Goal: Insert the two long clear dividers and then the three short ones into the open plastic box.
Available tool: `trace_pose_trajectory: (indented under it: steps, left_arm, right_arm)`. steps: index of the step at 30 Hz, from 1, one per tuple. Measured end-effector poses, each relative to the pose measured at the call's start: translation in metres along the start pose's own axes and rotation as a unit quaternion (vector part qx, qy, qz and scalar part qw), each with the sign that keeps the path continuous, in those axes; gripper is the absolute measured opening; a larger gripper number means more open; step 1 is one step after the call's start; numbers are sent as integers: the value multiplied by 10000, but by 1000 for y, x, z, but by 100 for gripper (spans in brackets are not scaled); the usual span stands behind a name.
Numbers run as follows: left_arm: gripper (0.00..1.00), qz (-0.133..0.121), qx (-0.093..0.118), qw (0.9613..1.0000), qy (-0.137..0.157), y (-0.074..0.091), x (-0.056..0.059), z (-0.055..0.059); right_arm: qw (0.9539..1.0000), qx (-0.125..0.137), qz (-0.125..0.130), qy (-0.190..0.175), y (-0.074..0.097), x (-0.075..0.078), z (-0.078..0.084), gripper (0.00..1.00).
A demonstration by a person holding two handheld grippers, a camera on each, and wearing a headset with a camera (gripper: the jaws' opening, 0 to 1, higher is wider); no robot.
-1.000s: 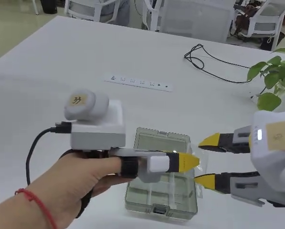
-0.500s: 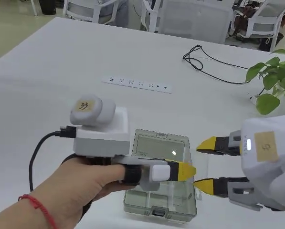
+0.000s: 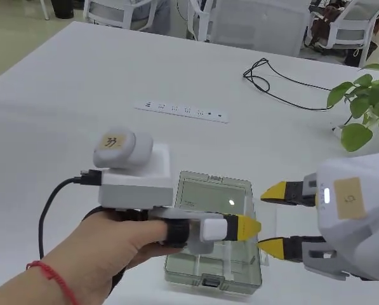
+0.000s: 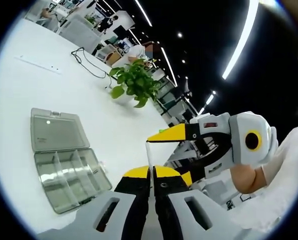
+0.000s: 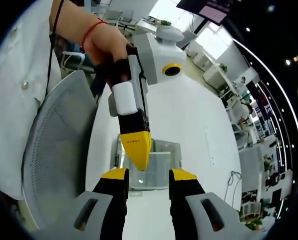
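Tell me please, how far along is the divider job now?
Done: the box looks already split by long dividers. In hand: the left gripper is shut on a clear divider, the open right gripper at its far end. Left: seating this piece; how many remain, I cannot tell.

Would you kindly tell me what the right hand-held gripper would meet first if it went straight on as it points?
Probably the clear divider pinched in the left hand-held gripper, ahead of the right hand-held gripper's open jaws; depth is unclear.
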State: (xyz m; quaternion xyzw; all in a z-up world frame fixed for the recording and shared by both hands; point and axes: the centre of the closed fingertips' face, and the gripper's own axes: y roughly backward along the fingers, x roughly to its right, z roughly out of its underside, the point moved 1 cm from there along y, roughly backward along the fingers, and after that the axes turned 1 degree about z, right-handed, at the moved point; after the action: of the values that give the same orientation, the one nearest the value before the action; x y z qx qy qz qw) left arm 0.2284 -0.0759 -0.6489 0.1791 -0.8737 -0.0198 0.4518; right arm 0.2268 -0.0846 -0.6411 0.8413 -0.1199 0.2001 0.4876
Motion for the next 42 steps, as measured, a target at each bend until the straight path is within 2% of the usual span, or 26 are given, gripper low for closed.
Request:
trace_pose_trajectory:
  steps: [5,7,10,11,12,14,16,18,19,20,23,24,25,27,28,31,32,33,36,37,40,42]
  left_arm:
    - [0,-8,50,10000,36,0,-1,-1]
    - [0,-39,67,10000,-47,1,-3,-2]
    - [0,-65,0,9998,-205,3,-4,0]
    - [0,-42,-48,9990,-448,5,-4,1]
    - [0,-19,-95,9984,-564,6,-3,2]
    - [0,134,-170,9951,-960,8,2,4]
    - [0,321,-319,9893,-1390,10,10,10]
    - [0,505,-445,9813,-1803,12,16,17]
    - [0,606,-476,9771,-1983,14,20,20]
    - [0,672,-483,9749,-2067,16,21,21]
    - [0,834,-454,9679,-2328,20,27,24]
    - [0,870,-441,9655,-2412,21,29,24]
    - [0,876,-424,9643,-2462,22,30,24]
    - [0,890,-347,9595,-2651,23,31,23]
    - [0,879,-331,9586,-2688,23,31,23]
    - [0,902,-261,9553,-2803,25,32,23]
    - [0,921,-255,9544,-2828,26,33,23]
    - [0,934,-249,9541,-2836,26,34,23]
    - [0,921,-254,9516,-2920,27,33,24]
    - [0,920,-253,9515,-2925,27,33,24]
    - [0,914,-199,9518,-2920,29,33,24]
    - [0,914,-182,9521,-2913,30,32,24]
  right_arm:
    - [10000,6,31,18,0,1,0,33]
    - [10000,16,52,-19,1,3,-1,34]
    - [9993,244,-28,-297,8,7,-4,35]
    - [9980,417,-56,-473,12,11,-6,35]
    - [9967,543,-105,-591,15,13,-7,35]
    - [9918,822,-365,-912,23,18,-8,35]
    - [9848,1105,-717,-1135,30,19,-11,33]
    - [9719,1496,-1165,-1395,39,18,-19,31]
    - [9623,1674,-1470,-1560,43,16,-23,29]
    - [9552,1776,-1676,-1672,46,14,-25,27]
    - [9410,1902,-2167,-1774,47,11,-25,18]
    - [9341,1865,-2401,-1872,46,7,-24,18]
    - [9316,1811,-2510,-1904,44,5,-23,18]
    - [9283,1778,-2655,-1900,38,3,-22,18]
    - [9217,1771,-2847,-1951,38,-1,-24,18]
    - [9128,1873,-3079,-1922,36,-5,-30,17]
    - [9076,1856,-3210,-1967,35,-6,-31,16]
    - [9061,1846,-3264,-1957,34,-6,-31,15]
    - [9069,1763,-3360,-1830,30,-10,-33,13]
    - [9056,1729,-3432,-1795,29,-13,-33,13]
    - [9073,1608,-3518,-1648,26,-21,-34,11]
    - [9064,1585,-3575,-1595,26,-25,-36,9]
